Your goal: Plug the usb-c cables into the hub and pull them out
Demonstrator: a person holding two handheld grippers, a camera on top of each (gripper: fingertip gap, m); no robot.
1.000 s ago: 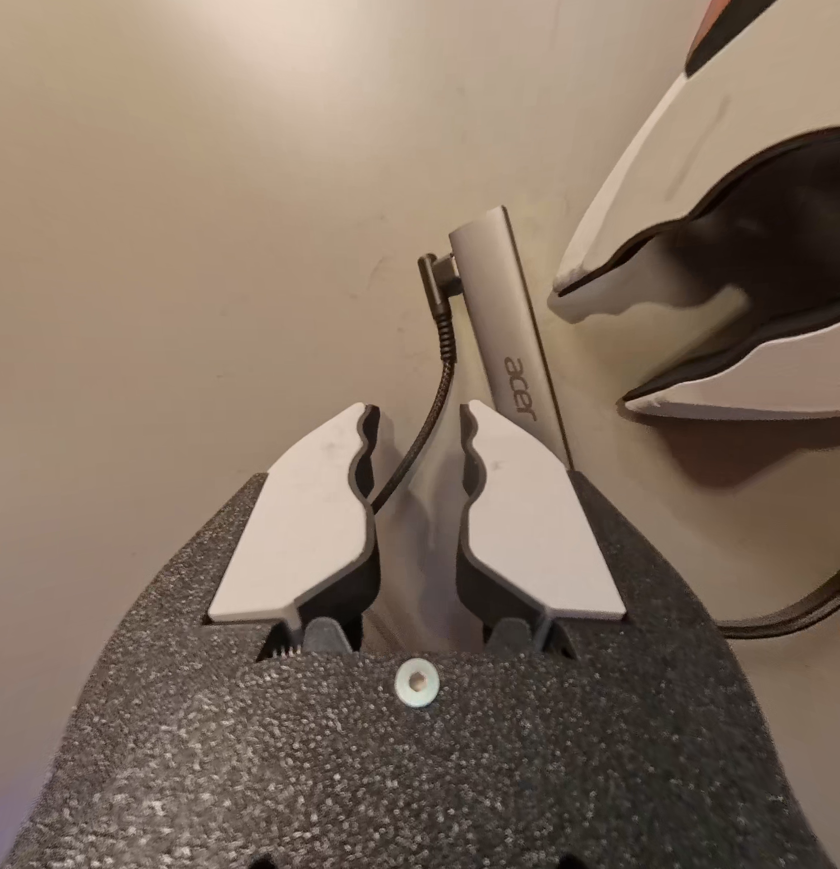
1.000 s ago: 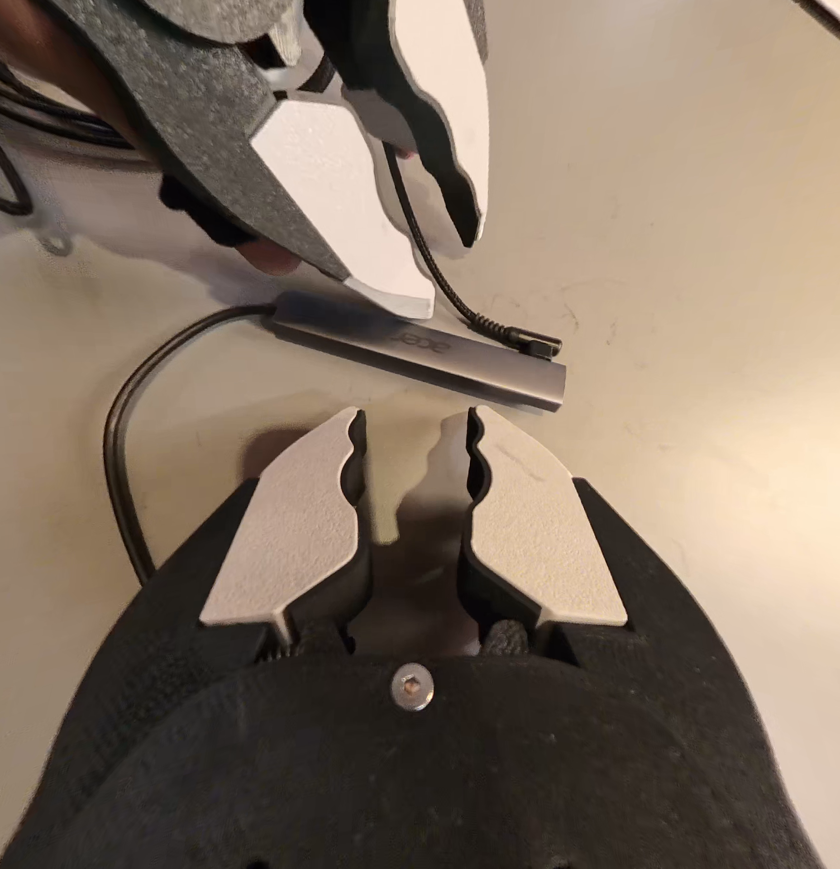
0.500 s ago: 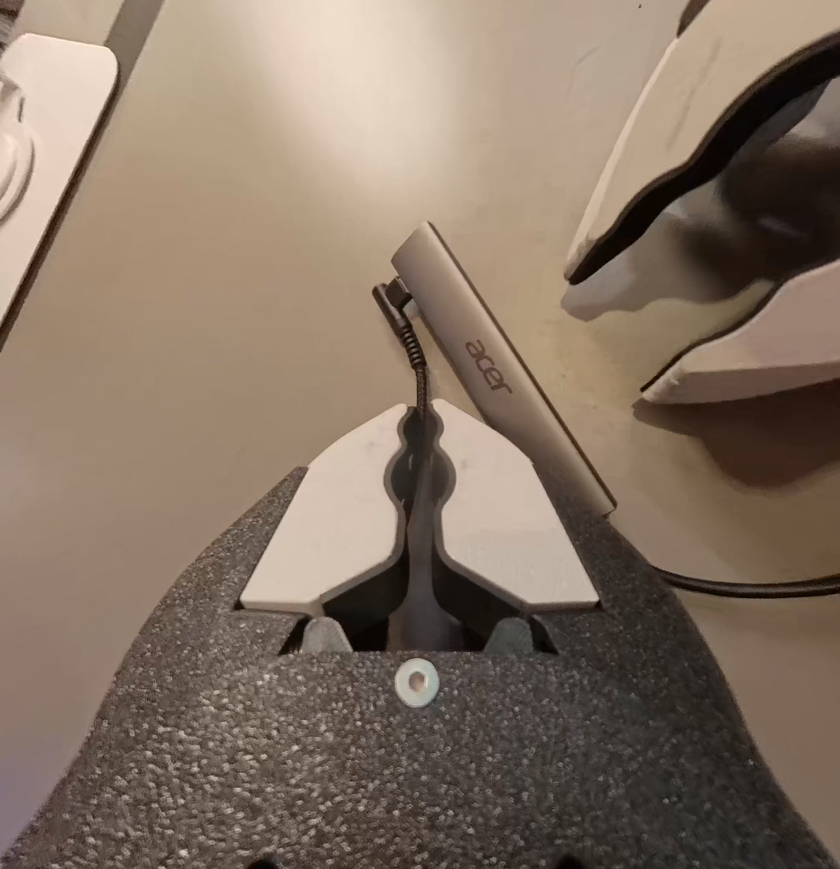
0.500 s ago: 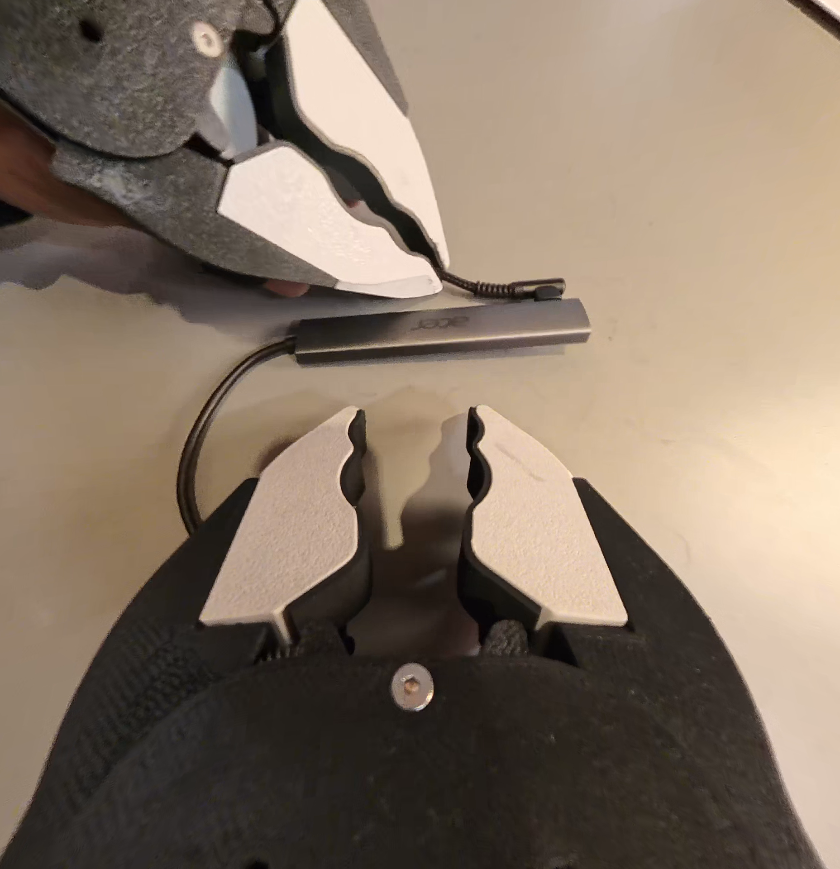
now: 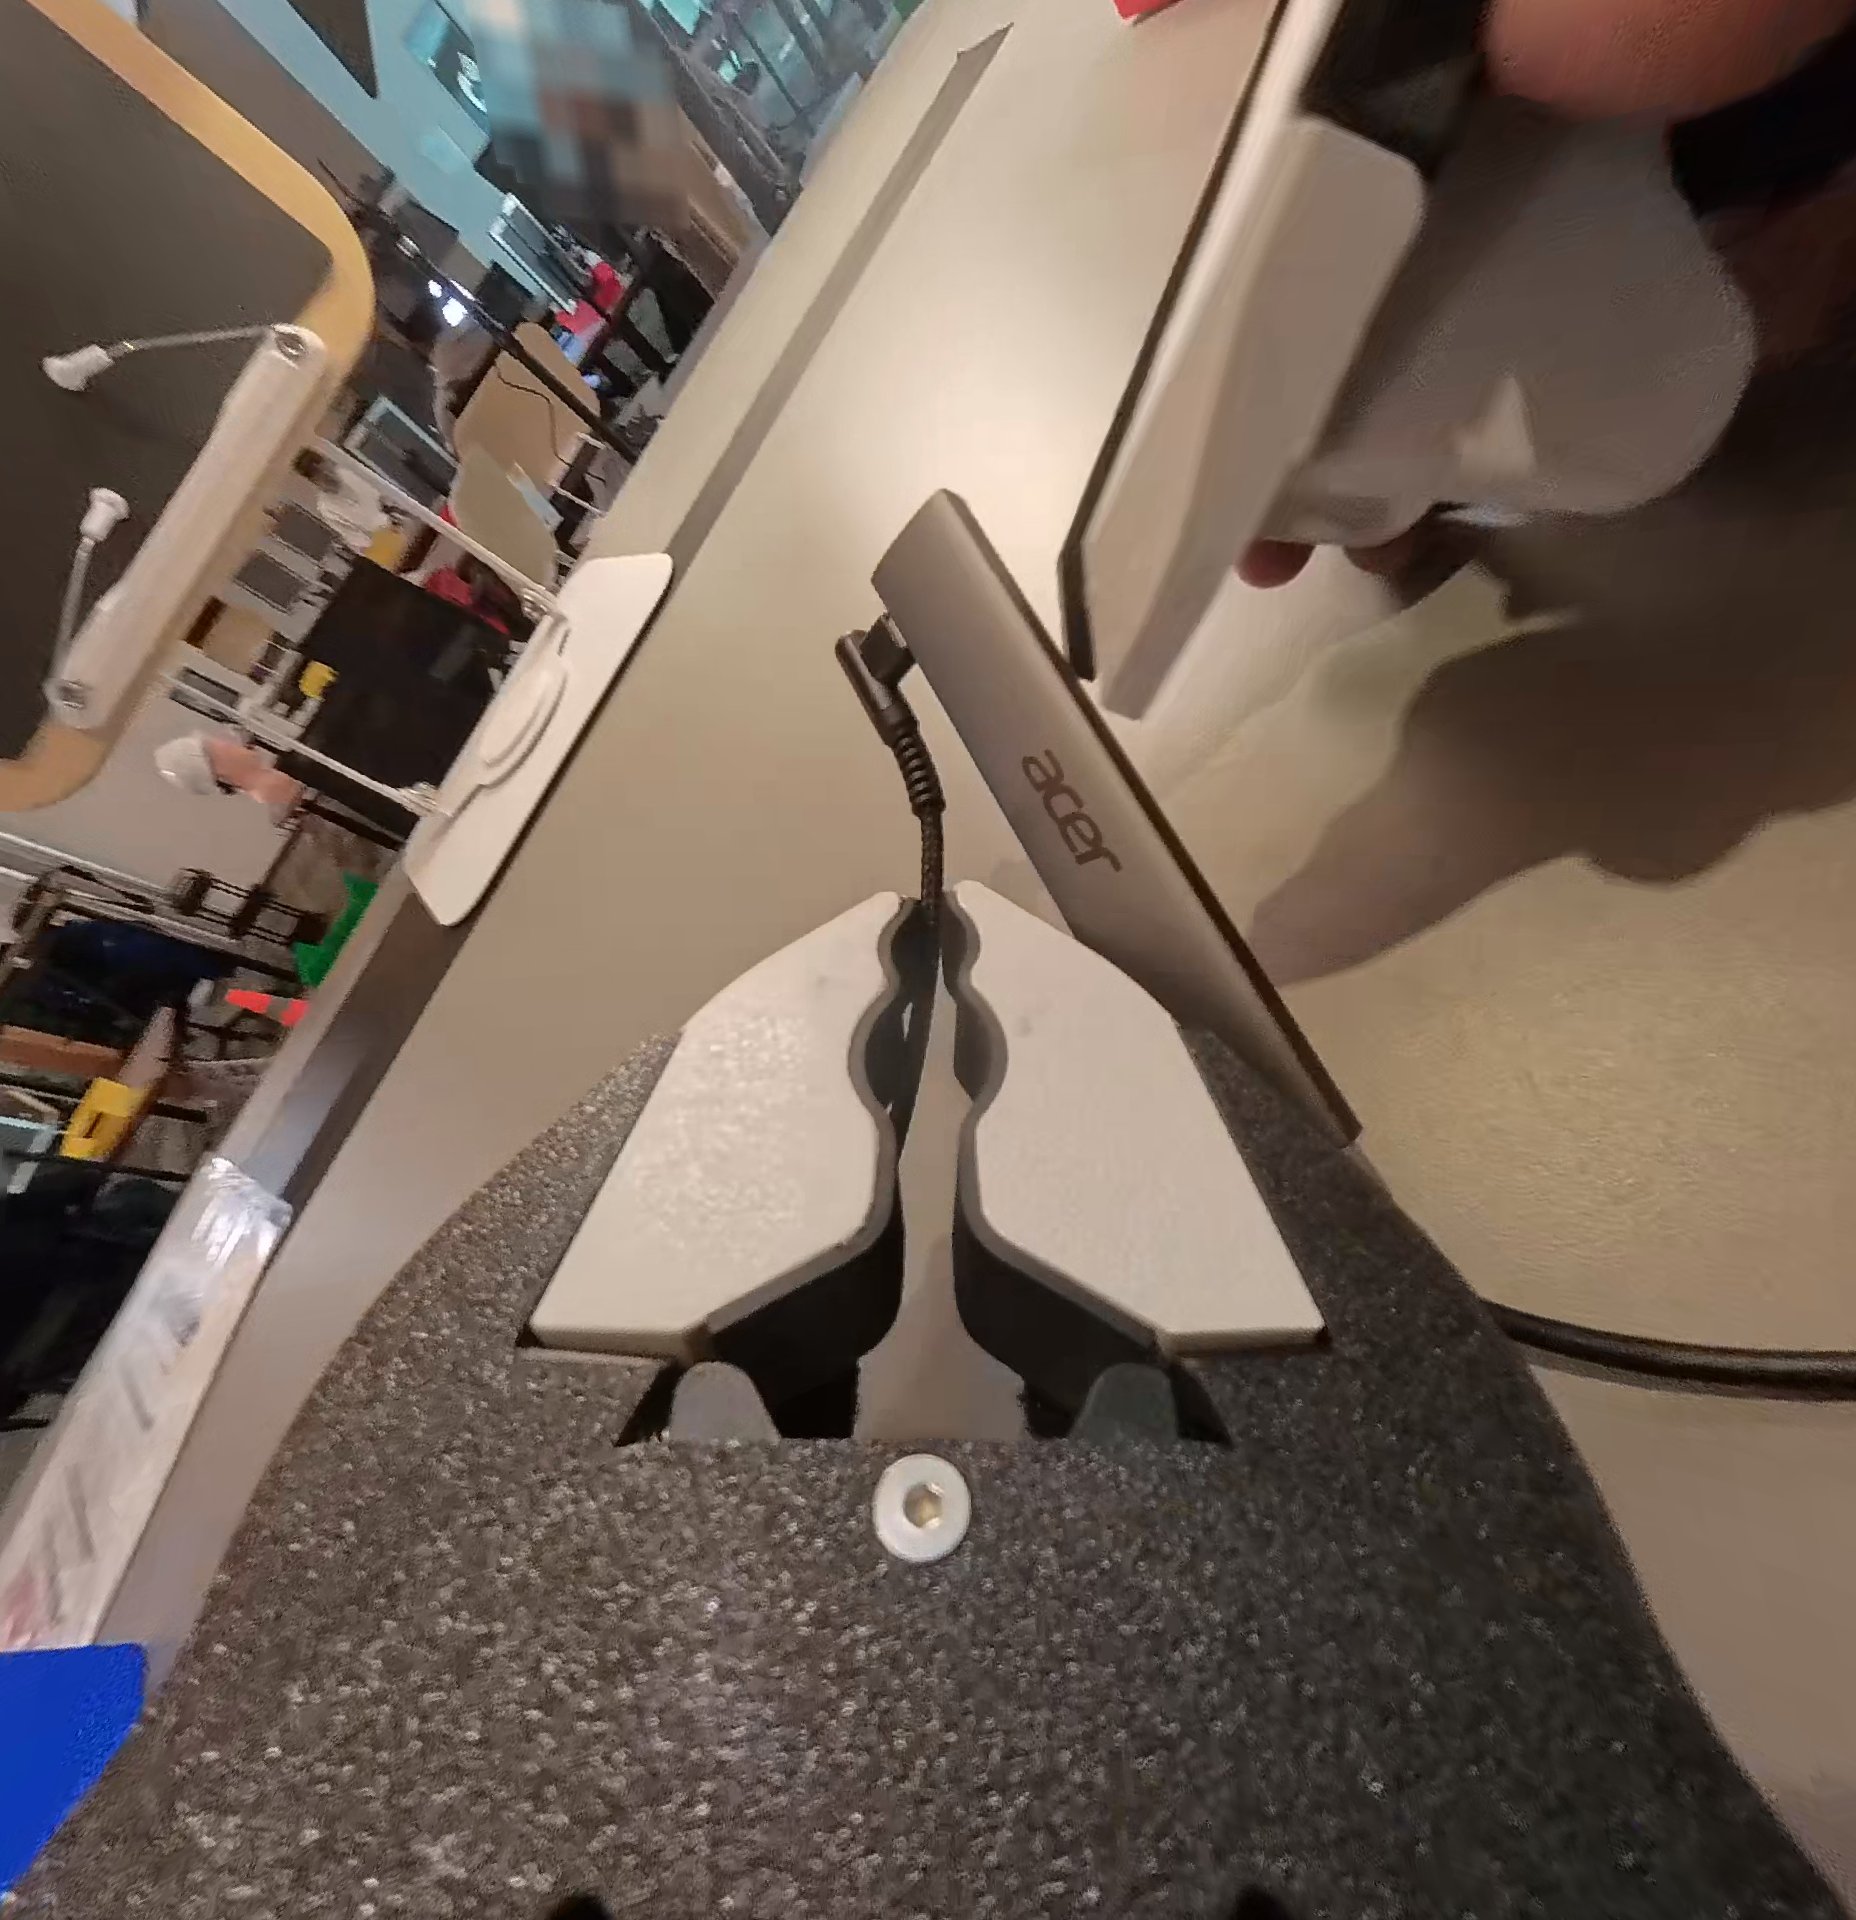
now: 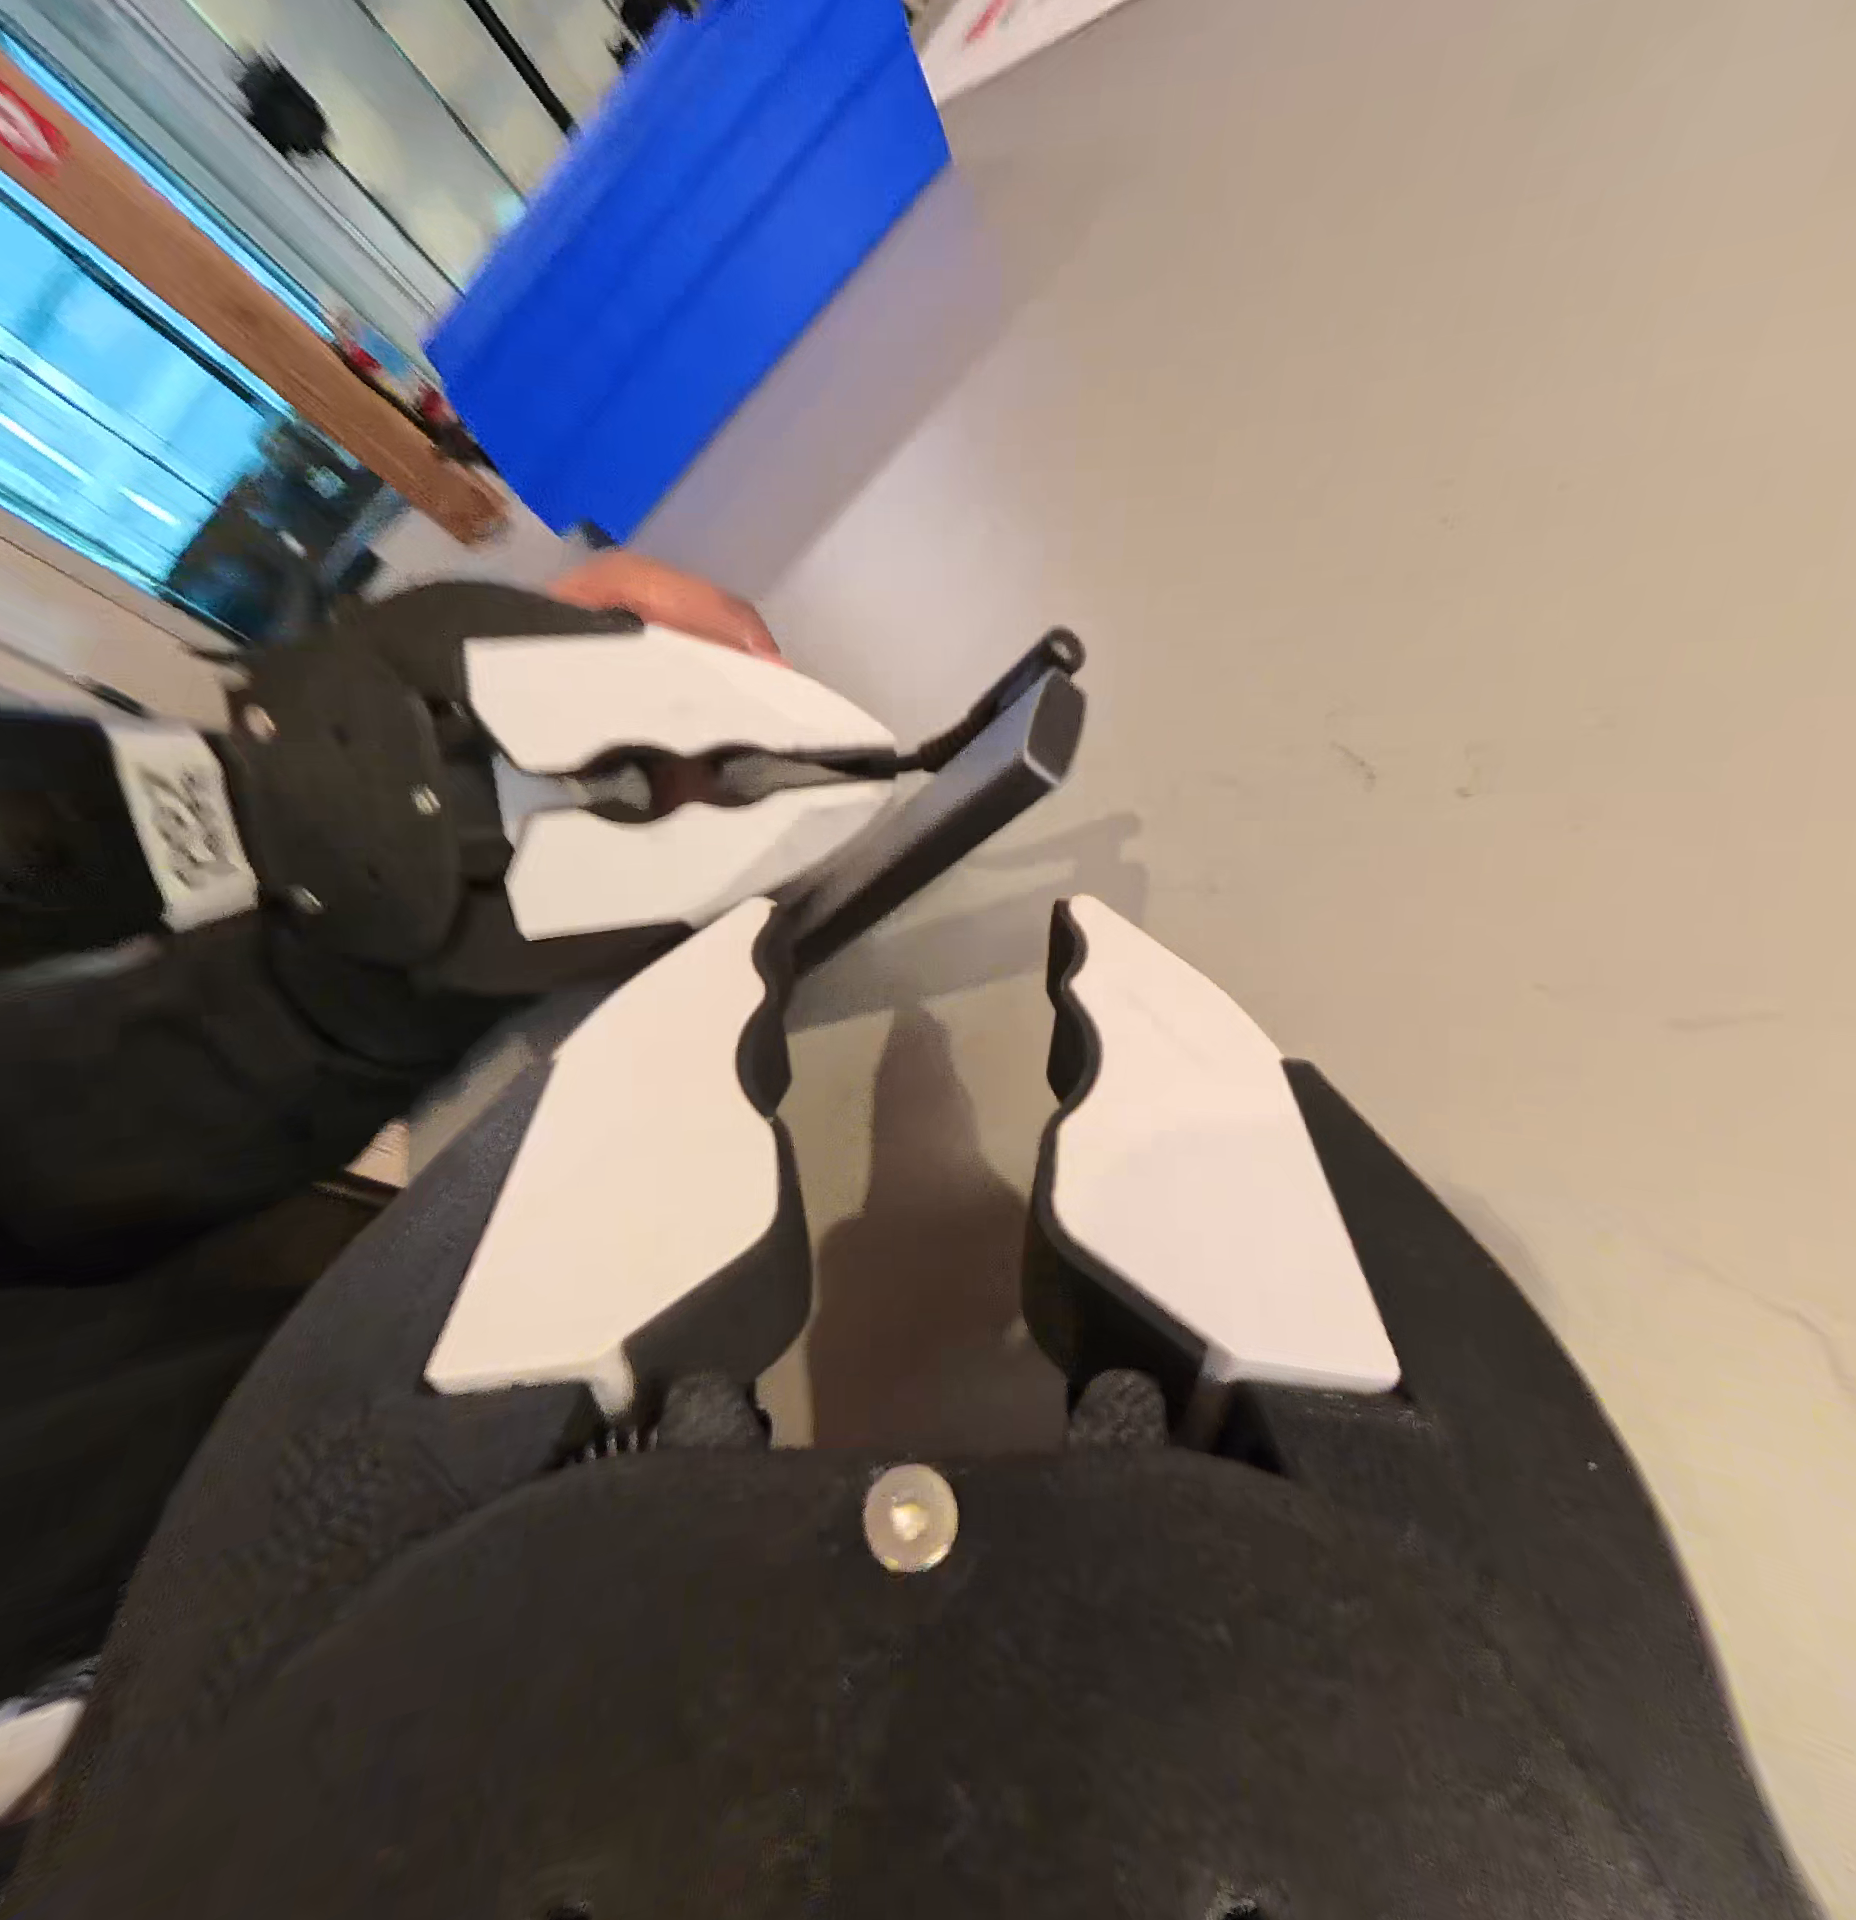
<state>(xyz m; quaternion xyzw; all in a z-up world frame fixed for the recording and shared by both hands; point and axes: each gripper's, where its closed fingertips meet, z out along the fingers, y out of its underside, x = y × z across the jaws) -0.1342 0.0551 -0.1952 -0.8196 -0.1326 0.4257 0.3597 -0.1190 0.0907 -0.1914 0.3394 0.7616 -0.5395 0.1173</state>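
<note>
place: you're in an open workshop-like lab | evidence: long beige desk [image 5: 820,416], cluttered equipment racks [image 5: 280,665] behind it, blue bin [image 6: 695,291], glass partitions [image 6: 93,416]

Hub with cable attached

The slim grey hub [image 5: 1069,821] lay tilted; a black braided right-angle USB-C cable [image 5: 919,810] sat plugged near its far end.

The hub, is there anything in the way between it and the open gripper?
Nothing visible blocks it. The right gripper is open, and the hub lies just ahead, past its left fingertip, with only bare table between. The left gripper, shut on the braided cable, is at the hub's far side.
</note>
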